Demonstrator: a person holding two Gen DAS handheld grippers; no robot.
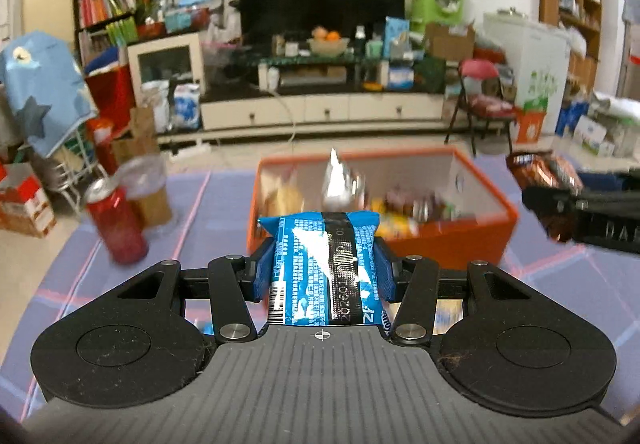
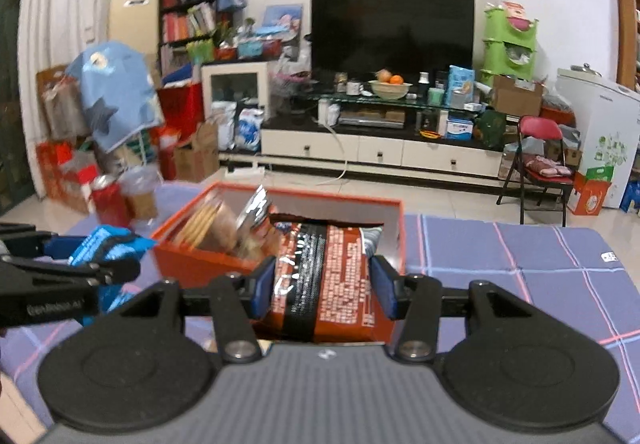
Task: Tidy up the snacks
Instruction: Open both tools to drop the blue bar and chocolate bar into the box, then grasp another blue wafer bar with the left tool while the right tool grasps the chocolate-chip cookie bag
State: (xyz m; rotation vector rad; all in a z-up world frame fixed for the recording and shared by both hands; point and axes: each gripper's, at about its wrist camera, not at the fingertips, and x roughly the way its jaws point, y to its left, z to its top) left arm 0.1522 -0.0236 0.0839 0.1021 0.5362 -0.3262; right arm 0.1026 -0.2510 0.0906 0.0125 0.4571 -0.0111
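The left gripper [image 1: 324, 268] is clamped on a blue snack packet [image 1: 326, 268], its blue pads pressing the packet's two long sides. The packet is a glossy foil pillow, rectangular, with a dark seam strip running down its middle. Its long axis points straight forward along the fingers, toward an orange box [image 1: 460, 244] just ahead. The crimped far end of the packet overlaps the box's near wall in the picture.

The right gripper [image 2: 323, 284] is clamped on a red-brown snack packet [image 2: 324, 276] in the same way, pads on both long sides. This packet is also shiny foil, rectangular, with a black seam strip and small white print. Its long axis points forward, and its far end reaches over the near rim of the orange box [image 2: 180, 256].

The box is rectangular, open on top, with orange outer walls and pale inner walls. Inside are round biscuits in clear wrap [image 2: 208, 224], a crinkled silver foil pack [image 2: 256, 209] standing up, and other blurred wrappers.

The box sits on a purple cloth [image 2: 500, 264] crossed by thin pink and white lines. To the left of the box stand a red drink can [image 1: 116, 224] and a clear plastic jar [image 1: 148, 187], close together.
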